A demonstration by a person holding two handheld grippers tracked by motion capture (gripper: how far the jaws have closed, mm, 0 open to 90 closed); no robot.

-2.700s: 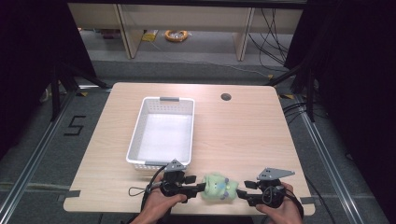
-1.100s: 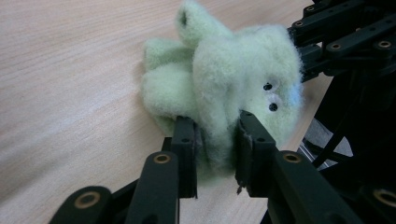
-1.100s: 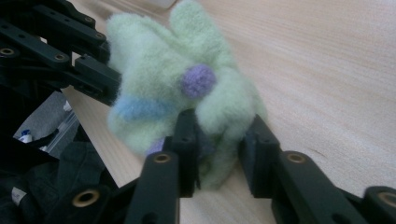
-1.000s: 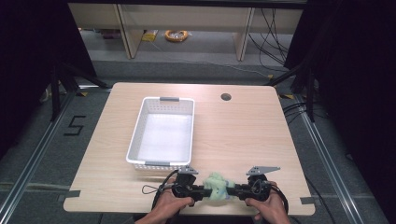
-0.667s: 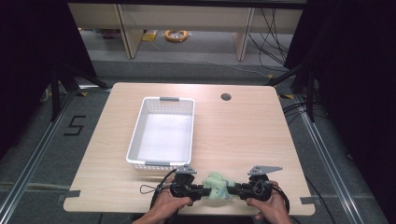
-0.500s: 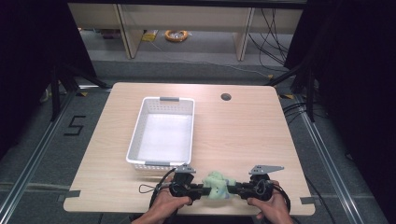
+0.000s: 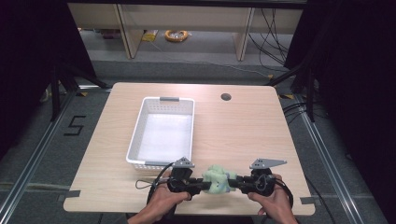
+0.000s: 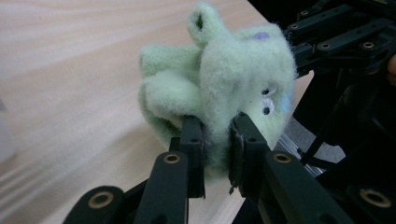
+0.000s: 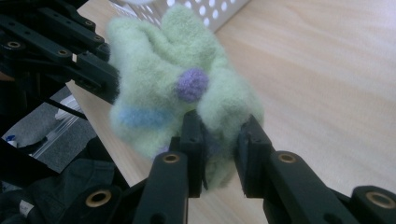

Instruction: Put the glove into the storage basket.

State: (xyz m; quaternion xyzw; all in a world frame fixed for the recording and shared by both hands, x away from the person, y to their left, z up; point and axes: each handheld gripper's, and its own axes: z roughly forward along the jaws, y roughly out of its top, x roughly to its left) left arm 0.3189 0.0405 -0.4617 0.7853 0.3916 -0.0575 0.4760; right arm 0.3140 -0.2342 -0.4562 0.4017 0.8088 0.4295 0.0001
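Green fuzzy sock (image 7: 216,178) above light wooden table (image 7: 243,135), white basket (image 7: 162,132) near, left gripper (image 7: 201,185) and right gripper (image 7: 232,182) each pinching it closed from opposite sides.

Bare worktop (image 7: 243,135) lies open from 12 to 3 o'clock of the sock (image 7: 215,179). A white basket (image 7: 135,140) blocks the way at 10 to 11 o'clock, its near wall close to the left gripper (image 7: 198,185). At 6 o'clock, the worktop edge is near.
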